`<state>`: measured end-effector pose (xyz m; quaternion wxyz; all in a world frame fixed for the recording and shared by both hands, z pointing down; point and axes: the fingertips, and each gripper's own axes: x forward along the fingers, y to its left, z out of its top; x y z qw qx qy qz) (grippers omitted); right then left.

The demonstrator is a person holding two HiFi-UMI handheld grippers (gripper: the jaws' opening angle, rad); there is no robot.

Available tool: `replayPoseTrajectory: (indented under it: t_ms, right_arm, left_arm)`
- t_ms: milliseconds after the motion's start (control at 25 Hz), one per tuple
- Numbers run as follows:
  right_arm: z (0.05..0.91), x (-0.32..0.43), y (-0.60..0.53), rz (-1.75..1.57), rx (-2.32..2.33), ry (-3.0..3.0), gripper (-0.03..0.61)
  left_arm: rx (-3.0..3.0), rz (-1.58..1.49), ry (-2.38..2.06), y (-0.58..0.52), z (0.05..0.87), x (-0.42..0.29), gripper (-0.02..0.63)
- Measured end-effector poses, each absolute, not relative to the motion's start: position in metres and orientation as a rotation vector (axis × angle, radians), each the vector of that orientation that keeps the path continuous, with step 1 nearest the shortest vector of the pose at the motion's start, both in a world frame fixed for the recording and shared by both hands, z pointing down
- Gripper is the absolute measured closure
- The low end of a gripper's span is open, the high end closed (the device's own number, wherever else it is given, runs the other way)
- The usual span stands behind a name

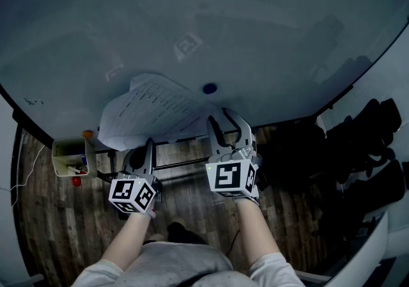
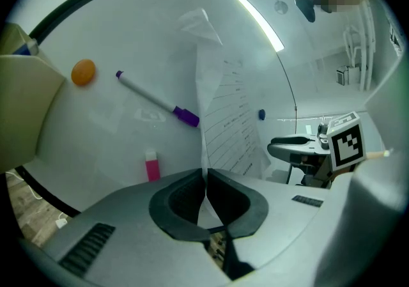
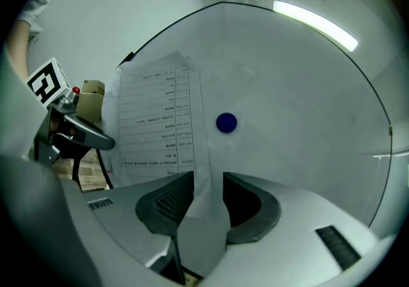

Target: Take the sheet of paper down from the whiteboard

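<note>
Currently, the left gripper (image 2: 206,176) is clamped shut on the lower edge of the sheet of paper (image 2: 231,123), which passes as a thin line between its closed pads. The right gripper (image 3: 206,182) stands with its jaws apart, and a fold of the same sheet lies in the gap between them without being pinched. In the head view, both grippers sit at the lower centre of the frame, and the printed sheet bulges away from the whiteboard (image 1: 268,30) just above them. A round blue magnet (image 3: 226,123) sits on the board just beside the sheet's right edge, not on it. In the left gripper view, a purple marker (image 2: 156,98), an orange magnet (image 2: 83,71) and a pink and white block (image 2: 152,165) are left of the sheet.
</note>
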<state>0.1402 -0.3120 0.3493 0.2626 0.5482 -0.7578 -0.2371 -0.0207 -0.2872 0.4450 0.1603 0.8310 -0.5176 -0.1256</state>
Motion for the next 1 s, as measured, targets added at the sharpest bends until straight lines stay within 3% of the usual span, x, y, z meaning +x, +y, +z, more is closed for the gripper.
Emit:
replayPoseTrajectory:
  t_ms: [520,1000]
  right_arm:
    - [0.383,0.16,-0.321,-0.374,1.425,-2.121,0.426]
    - [0.385,0.156,-0.317,-0.358,1.41,-2.139,0.541]
  left_arm:
    - [2.337,-0.357,-1.507,-0.293,0.444,-0.021,0.592]
    - [2.339,-0.346,-1.508,-0.291,0.445,-0.023,0.594]
